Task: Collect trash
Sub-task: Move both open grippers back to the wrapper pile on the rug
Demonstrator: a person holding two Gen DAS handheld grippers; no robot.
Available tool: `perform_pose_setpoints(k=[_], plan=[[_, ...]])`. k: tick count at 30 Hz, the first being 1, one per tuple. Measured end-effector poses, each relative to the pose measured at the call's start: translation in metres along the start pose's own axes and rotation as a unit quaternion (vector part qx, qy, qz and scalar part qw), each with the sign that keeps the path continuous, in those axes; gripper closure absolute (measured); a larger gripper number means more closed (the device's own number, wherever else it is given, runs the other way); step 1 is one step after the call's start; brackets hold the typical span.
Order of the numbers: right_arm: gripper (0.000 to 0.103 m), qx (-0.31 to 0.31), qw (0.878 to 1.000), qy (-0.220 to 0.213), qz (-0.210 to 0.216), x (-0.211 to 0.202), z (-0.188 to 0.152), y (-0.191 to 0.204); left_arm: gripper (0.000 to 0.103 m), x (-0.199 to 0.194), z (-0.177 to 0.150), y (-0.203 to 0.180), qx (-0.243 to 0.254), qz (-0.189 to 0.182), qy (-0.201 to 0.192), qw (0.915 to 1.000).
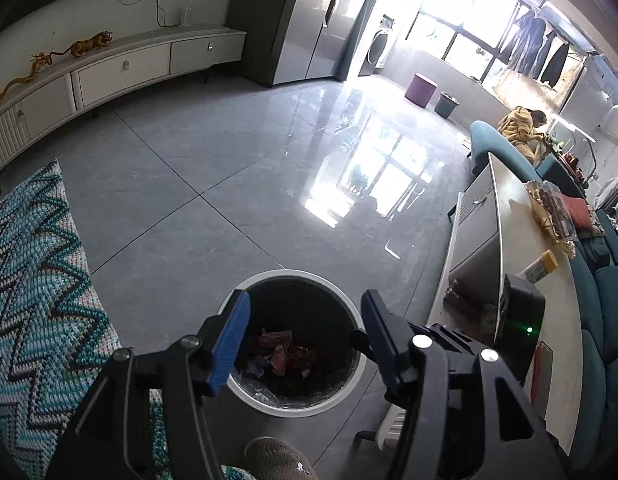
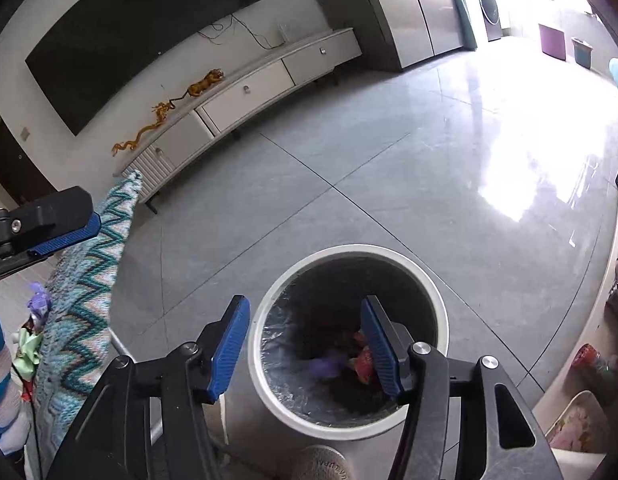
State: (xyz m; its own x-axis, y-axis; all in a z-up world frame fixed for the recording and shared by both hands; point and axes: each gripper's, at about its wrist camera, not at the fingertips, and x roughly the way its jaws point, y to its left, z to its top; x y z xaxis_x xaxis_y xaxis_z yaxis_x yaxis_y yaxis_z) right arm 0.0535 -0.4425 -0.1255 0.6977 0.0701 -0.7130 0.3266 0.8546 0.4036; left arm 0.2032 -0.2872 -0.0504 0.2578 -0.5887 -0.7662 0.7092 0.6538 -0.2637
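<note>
A round white trash bin [image 1: 351, 306] with a dark liner stands on the grey floor. Red and purple wrappers [image 1: 283, 354] lie at its bottom. My left gripper [image 1: 305, 340] is open and empty above the bin's mouth. In the right wrist view the same bin [image 2: 443, 312] sits below my right gripper [image 2: 305, 344], which is open and empty. A purple wrapper [image 2: 329, 362] and red wrappers [image 2: 363, 364] show inside, blurred. The left gripper's blue-padded finger [image 2: 69, 232] shows at the left edge of the right wrist view.
A zigzag teal knit cover [image 1: 41, 280] lies at the left. A long pale table [image 1: 521, 240] with snack bags and a black box [image 1: 523, 308] stands right, next to a teal sofa. A white TV cabinet [image 2: 245, 96] lines the far wall. A slipper [image 1: 277, 460] is below.
</note>
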Motion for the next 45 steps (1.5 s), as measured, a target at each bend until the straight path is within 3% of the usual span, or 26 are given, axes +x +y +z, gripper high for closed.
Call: perform_pose_setpoints(k=[8, 14, 20, 28, 34, 45], plan=[[0.048, -0.007, 0.999, -0.036, 0.014, -0.052, 0.000, 0.021, 0.047, -0.050, -0.015, -0.013, 0.011, 0.047, -0.040, 0.9980], [0.047, -0.018, 0.997, -0.071, 0.025, -0.095, 0.001, 0.041, 0.046, -0.100, -0.035, -0.019, 0.026, 0.129, -0.081, 0.9880], [0.045, -0.041, 0.994, -0.097, 0.042, -0.133, -0.008, 0.071, 0.043, -0.165, -0.073, -0.014, 0.023, 0.224, -0.127, 0.9660], [0.043, -0.086, 0.986, -0.120, 0.074, -0.174, -0.024, 0.127, 0.037, -0.254, -0.132, 0.002, -0.010, 0.323, -0.193, 0.9262], [0.042, -0.119, 0.981, -0.125, 0.094, -0.191, -0.037, 0.171, 0.037, -0.305, -0.168, 0.013, -0.040, 0.351, -0.233, 0.9060], [0.041, -0.185, 0.968, -0.139, 0.099, -0.219, -0.055, 0.245, 0.037, -0.361, -0.218, 0.029, -0.073, 0.354, -0.281, 0.8891]])
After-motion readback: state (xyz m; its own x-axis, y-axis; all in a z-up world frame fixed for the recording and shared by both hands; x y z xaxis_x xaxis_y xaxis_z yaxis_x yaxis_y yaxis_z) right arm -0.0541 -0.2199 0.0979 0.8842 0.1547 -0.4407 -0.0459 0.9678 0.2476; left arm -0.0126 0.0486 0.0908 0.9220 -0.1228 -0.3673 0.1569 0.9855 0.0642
